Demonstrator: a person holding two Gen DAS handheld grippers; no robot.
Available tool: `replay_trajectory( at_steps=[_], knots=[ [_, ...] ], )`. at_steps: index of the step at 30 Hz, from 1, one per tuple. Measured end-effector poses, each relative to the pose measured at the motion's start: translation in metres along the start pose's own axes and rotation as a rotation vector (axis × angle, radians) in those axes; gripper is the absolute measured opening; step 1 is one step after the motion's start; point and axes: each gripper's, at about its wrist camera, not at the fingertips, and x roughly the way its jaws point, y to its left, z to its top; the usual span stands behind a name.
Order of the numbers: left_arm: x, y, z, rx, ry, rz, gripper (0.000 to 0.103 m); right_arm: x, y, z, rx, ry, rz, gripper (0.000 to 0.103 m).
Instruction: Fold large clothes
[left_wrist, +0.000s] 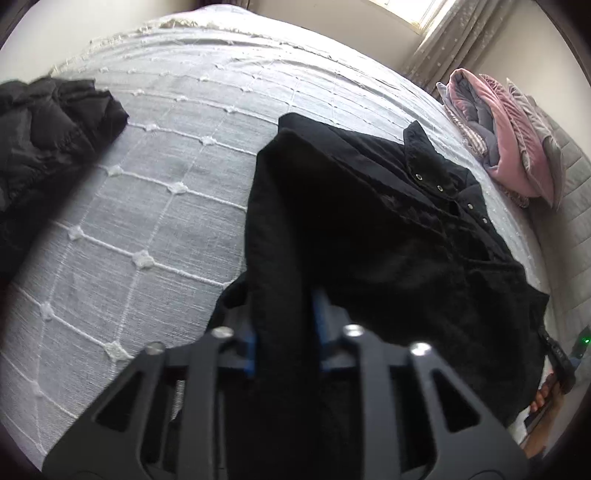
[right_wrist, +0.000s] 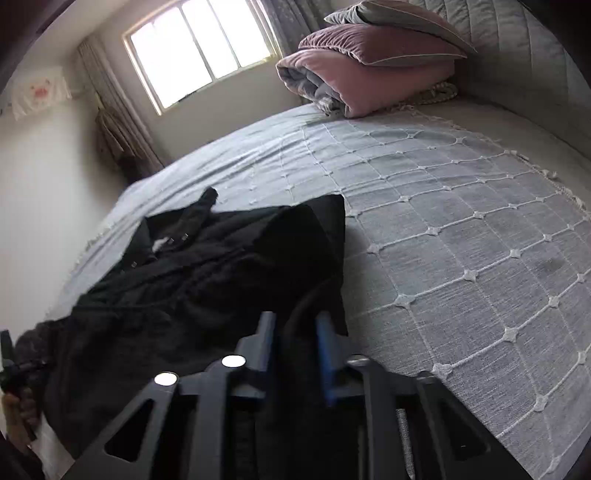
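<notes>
A large black shirt with metal snap buttons (left_wrist: 388, 229) lies spread on the grey checked bedspread (left_wrist: 147, 184). My left gripper (left_wrist: 284, 332) is shut on a fold of its black fabric, which drapes over the blue-padded fingers (left_wrist: 318, 314). The same shirt shows in the right wrist view (right_wrist: 192, 273). My right gripper (right_wrist: 295, 339) is shut on another part of the shirt, with cloth running between its blue fingers (right_wrist: 325, 343). The other gripper and the hand holding it show at the left edge (right_wrist: 14, 373).
A second black garment (left_wrist: 48, 136) lies bunched at the bed's left. Folded pink and grey quilts and pillows (right_wrist: 369, 74) are stacked by the grey headboard (right_wrist: 517, 55). A window (right_wrist: 199, 51) with curtains is on the far wall. Open bedspread (right_wrist: 461, 258) extends right.
</notes>
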Motion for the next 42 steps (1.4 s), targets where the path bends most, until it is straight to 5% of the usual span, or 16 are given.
replay_trajectory(
  at_steps=[7,13,18,20,22,26,28,29,33,39,42],
  knots=[
    [-0.061,-0.014,0.007,0.032,-0.192,0.007,0.006,-0.07,0.012,0.018,-0.004,-0.193,0.026,0.004],
    [-0.091,-0.046,0.082,0.091,-0.259,-0.008,0.006,-0.072,0.038,0.08,-0.009,-0.256,0.048,0.004],
    [-0.058,-0.075,0.175,0.115,-0.313,0.05,0.006,-0.03,0.036,0.165,0.109,-0.281,0.061,0.004],
    [-0.018,-0.091,0.212,0.17,-0.335,0.084,0.006,0.002,0.029,0.198,0.194,-0.285,0.039,0.004],
    [0.046,-0.111,0.233,0.233,-0.314,0.208,0.006,0.048,0.021,0.219,0.321,-0.273,0.025,0.004],
    [0.176,-0.107,0.208,0.212,-0.085,0.382,0.006,0.157,0.018,0.207,0.361,-0.103,-0.207,0.004],
    [0.2,-0.093,0.188,0.191,-0.093,0.371,0.006,0.208,0.013,0.179,0.327,0.004,-0.284,0.004],
    [0.196,-0.089,0.186,0.184,-0.117,0.348,0.006,0.219,0.009,0.168,0.343,0.015,-0.256,0.004],
    [0.179,-0.072,0.199,0.108,-0.126,0.29,0.006,0.22,0.012,0.169,0.308,-0.023,-0.26,0.004],
    [0.138,-0.084,0.219,0.063,-0.248,0.232,0.006,0.176,0.033,0.202,0.204,-0.176,-0.245,0.003],
    [0.154,-0.085,0.215,0.076,-0.233,0.293,0.006,0.164,0.031,0.209,0.188,-0.252,-0.299,0.001]
  ],
)
